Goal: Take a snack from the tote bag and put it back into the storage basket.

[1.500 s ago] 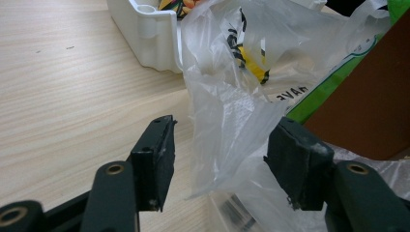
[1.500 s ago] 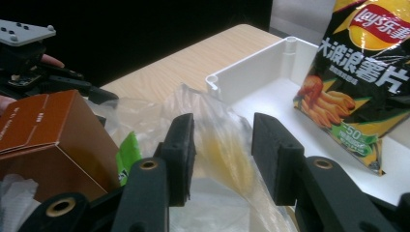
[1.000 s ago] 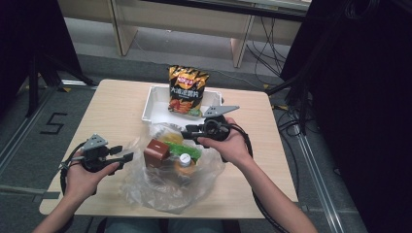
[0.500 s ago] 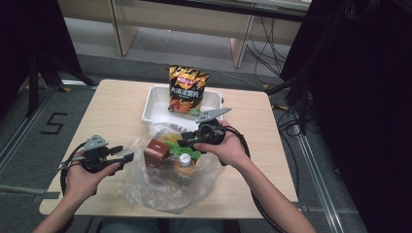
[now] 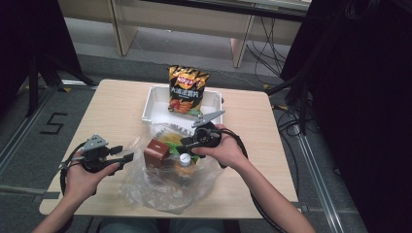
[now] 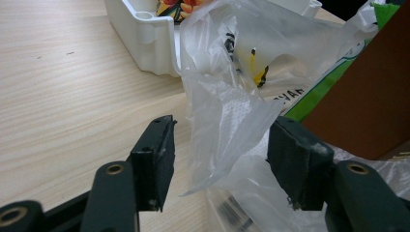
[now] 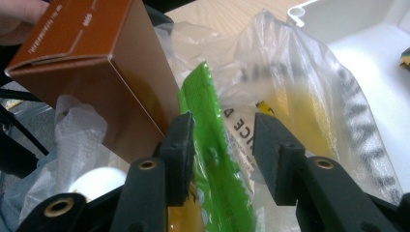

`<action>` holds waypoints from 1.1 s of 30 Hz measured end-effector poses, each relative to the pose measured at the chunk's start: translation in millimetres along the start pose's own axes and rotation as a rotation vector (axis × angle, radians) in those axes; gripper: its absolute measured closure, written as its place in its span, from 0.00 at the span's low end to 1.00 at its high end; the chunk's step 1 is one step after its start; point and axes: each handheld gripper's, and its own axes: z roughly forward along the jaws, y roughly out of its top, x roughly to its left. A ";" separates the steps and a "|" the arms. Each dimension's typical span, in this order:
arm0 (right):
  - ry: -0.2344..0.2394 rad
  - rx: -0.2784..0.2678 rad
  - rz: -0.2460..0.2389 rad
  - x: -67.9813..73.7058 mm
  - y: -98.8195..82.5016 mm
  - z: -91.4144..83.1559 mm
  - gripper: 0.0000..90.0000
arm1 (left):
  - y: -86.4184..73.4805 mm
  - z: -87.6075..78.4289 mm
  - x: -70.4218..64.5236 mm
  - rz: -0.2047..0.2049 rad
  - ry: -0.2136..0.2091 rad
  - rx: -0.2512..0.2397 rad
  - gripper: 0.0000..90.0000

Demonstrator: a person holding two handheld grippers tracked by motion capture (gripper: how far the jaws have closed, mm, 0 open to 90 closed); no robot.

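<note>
Right gripper: over the mouth of the clear plastic bag, jaws apart and just been opening; a green packet stands between the pads, touching the left one, not pinched.
Left gripper: at 9 o'clock of the bag, jaws held apart; a loose fold of bag film hangs between them in the left gripper view, unpressed.
Right gripper view: shows the green packet's serrated edge, the brown carton at 10 o'clock and a yellowish pouch behind printed film (the print is too blurred to read).
High view: shows what the close views miss, a white cap at 6 o'clock of the right gripper and the whole bag lying at the near middle of the bench.
Materials: bag thin, crinkled, translucent; carton matte brown card, box-shaped; white tray hard moulded plastic with rounded corners.
Beyond: a glossy chip bag stands upright in the tray, at 12 o'clock of the plastic bag.
Bench: pale wood-grain top.
Room: grey floor, a taped "5" at 9 o'clock, cables at 2 o'clock.
</note>
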 end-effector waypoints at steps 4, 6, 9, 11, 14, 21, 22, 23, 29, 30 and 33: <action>-0.002 0.016 0.000 -1.8 -1.0 0.7 0.66 | -0.1 0.4 0.2 -0.001 0.001 0.004 0.48; 0.009 0.024 0.010 -1.9 -1.4 2.1 0.65 | -0.3 0.7 0.0 -0.008 0.001 0.005 0.48; 0.010 0.035 0.005 -2.7 -2.1 4.6 0.65 | -0.3 0.6 -0.2 -0.006 0.000 0.005 0.48; 0.008 0.034 0.002 -3.1 -2.4 4.9 0.65 | -0.3 0.5 -0.2 -0.006 0.000 0.005 0.48; 0.004 0.038 -0.003 -4.2 -3.6 6.1 0.68 | -0.1 0.3 0.2 0.000 0.000 0.003 0.48; 0.002 0.043 -0.019 -3.6 -4.4 7.6 0.75 | -0.1 0.4 0.3 0.001 0.000 0.004 0.48; -0.014 0.037 -0.027 -2.9 -4.4 7.1 0.77 | -0.1 0.4 0.3 0.000 0.000 0.004 0.48; -0.008 0.038 -0.037 -3.4 -4.2 6.9 0.80 | -0.4 0.7 0.1 -0.006 0.000 0.005 0.48; -0.028 0.040 -0.080 -3.4 -3.4 2.5 0.93 | -0.3 0.8 -0.1 -0.004 0.002 0.008 0.48; -0.030 0.032 -0.092 -3.9 -3.5 2.6 0.95 | -0.3 0.8 -0.2 -0.004 0.002 0.007 0.48; -0.020 0.039 -0.098 -2.3 -2.8 1.8 0.98 | -0.3 0.8 -0.1 -0.004 0.002 0.007 0.48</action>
